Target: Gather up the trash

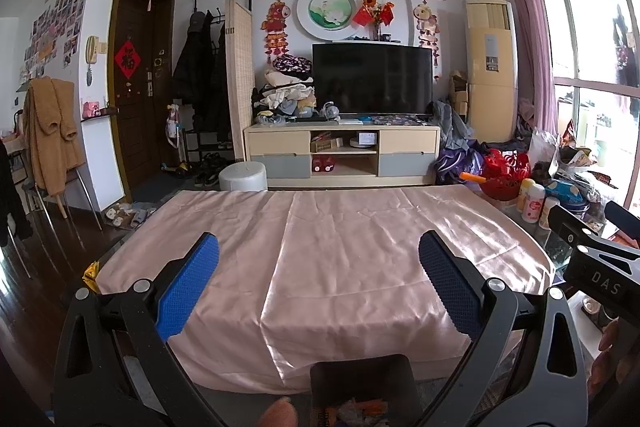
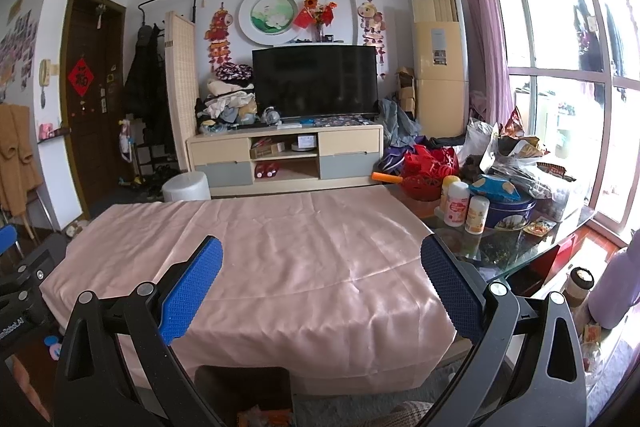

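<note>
Both held level above the near edge of the pink satin cloth covering the table: left gripper spread wide and empty, right gripper likewise spread wide, nothing between the blue pads.

No loose trash showing anywhere on the cloth itself. Directly below, against the table's near edge, a dark bin with crumpled orange and white scraps inside, seen only in part at the bottom of both views. Probably a late or between-items stage of collecting, with earlier scraps likely binned already, though that remains a guess.

Remaining candidates off the cloth's right edge, on the bare glass at the table's right end: a small flat snack wrapper at the near right edge, beside a blue round tin carrying a blue packet on its lid. Behind those, white bottles, a red basket with contents unclear, and bulging plastic bags.

Next move likely a swing of the right gripper toward that wrapper, a low flat approach and a pinch at its edge.
</note>
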Demonstrator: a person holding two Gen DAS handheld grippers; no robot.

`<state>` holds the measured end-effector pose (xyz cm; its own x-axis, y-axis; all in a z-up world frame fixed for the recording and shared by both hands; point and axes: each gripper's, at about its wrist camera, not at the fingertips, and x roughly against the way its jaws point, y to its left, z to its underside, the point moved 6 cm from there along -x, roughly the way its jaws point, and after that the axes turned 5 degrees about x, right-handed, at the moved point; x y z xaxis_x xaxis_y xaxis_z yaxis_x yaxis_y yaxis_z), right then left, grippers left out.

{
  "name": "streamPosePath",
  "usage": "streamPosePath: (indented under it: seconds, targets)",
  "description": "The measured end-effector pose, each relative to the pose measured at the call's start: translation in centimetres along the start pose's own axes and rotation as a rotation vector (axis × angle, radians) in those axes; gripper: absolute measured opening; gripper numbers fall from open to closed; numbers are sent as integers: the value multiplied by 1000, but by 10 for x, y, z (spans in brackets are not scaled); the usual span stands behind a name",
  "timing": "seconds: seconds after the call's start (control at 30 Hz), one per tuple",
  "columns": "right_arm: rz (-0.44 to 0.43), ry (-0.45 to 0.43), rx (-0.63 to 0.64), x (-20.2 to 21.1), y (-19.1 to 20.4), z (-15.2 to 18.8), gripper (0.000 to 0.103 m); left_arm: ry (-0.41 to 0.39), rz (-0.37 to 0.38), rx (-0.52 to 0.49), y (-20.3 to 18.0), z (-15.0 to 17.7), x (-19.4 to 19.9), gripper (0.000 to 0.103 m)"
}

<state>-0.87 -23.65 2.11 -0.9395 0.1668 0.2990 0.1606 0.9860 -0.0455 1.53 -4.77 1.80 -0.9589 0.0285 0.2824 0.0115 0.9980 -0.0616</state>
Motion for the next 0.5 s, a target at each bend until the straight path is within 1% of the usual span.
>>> streamPosePath:
  seconds: [0.17, 0.5]
  targets:
    - [2, 2, -1, -1, -1, 1, 100, 2, 14, 8, 0, 5, 0, 95]
    - [12, 16, -6, -2, -2, 9, 100, 3, 17, 4, 2, 3, -3, 95]
